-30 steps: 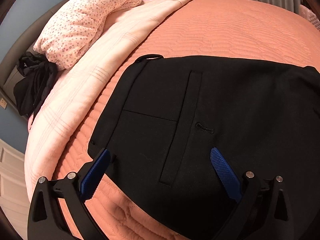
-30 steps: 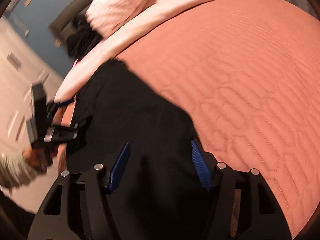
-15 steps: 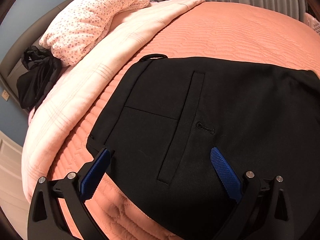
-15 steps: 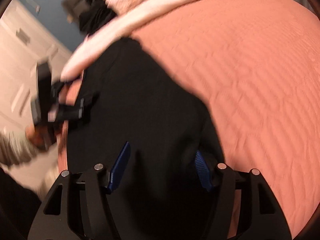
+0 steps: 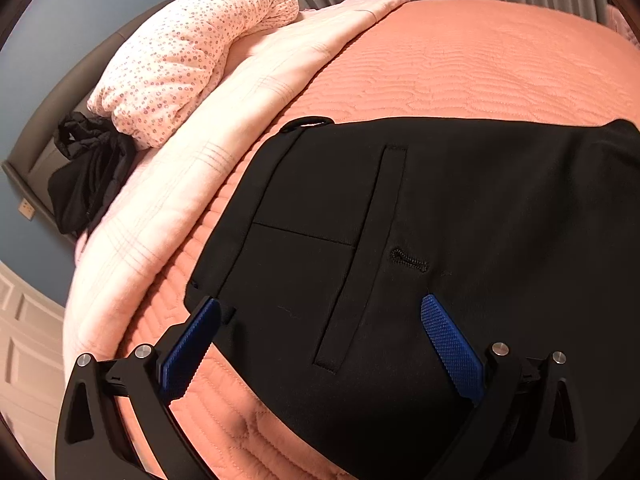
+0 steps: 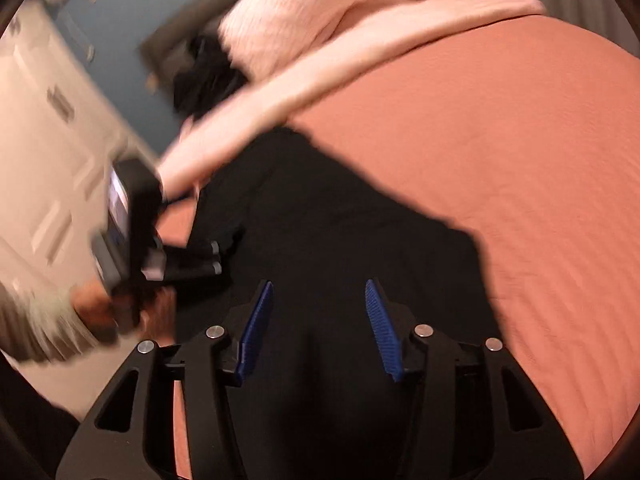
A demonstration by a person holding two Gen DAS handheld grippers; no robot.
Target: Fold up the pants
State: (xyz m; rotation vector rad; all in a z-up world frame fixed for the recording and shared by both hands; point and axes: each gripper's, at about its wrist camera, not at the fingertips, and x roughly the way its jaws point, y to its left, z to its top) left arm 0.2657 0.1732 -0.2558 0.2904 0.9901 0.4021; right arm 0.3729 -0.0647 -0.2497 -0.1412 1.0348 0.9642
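Black pants [image 5: 460, 240] are spread flat on the orange bedspread [image 5: 480, 60], directly ahead of both claws. The left claw [image 5: 320, 320] is held wide open, gripping nothing; the waist corner lies beside its left pad. The right claw [image 6: 320, 304] has just been closing and is seen half open over dark cloth, with no pinch visible. The fabric is judged light, soft and limp, likely to sag and slide. A hold at the waistband [image 5: 256, 200] corner and the outer edge is advised, through both layers.
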